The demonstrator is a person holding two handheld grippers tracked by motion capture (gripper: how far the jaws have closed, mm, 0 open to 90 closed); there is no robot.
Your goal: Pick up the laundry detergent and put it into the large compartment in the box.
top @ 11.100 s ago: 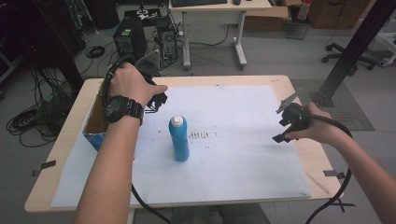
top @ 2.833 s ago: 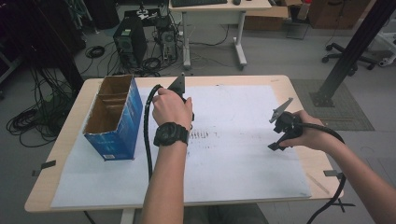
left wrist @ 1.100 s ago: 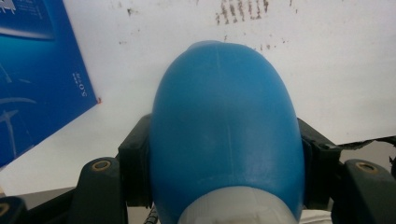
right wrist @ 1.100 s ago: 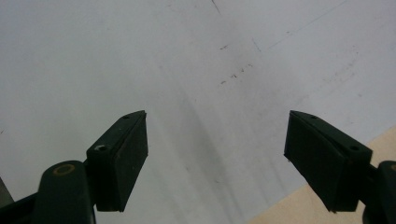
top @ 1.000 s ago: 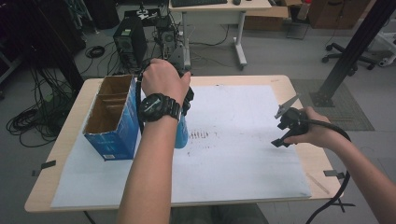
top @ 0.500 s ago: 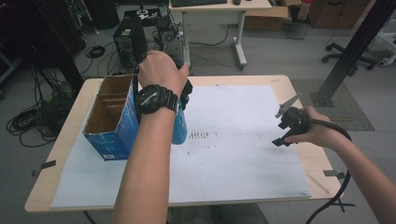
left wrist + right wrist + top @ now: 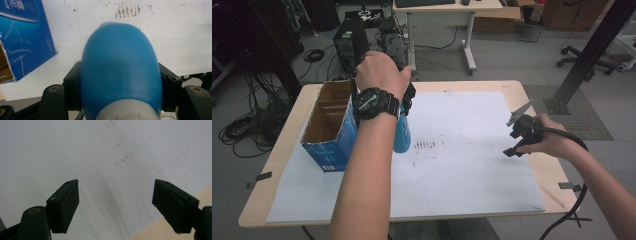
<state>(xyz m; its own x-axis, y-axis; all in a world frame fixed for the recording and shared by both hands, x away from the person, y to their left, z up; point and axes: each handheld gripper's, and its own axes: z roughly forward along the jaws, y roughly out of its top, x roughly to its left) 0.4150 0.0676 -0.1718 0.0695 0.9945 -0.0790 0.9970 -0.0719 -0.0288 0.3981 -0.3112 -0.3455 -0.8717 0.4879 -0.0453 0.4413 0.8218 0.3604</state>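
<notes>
Blue bottle clamped in the left tool above the desk

The left tool (image 7: pixel 120 82) grips the blue bottle (image 7: pixel 120 67) from both sides, just beside the open blue box (image 7: pixel 329 132); farther right, well apart, the right tool (image 7: pixel 116 202) hangs with jaws spread over the white sheet (image 7: pixel 462 165).

I'm working in a lab or tech workroom — beyond my worktop (image 7: pixel 282 150) a computer tower (image 7: pixel 348 44) sits on the grey floor amid tangled cables (image 7: pixel 242 132). A desk with a keyboard (image 7: pixel 432 2), an office chair (image 7: pixel 584 55) and a black metal frame post (image 7: pixel 589 50) stand behind — bare, functional surroundings.
</notes>
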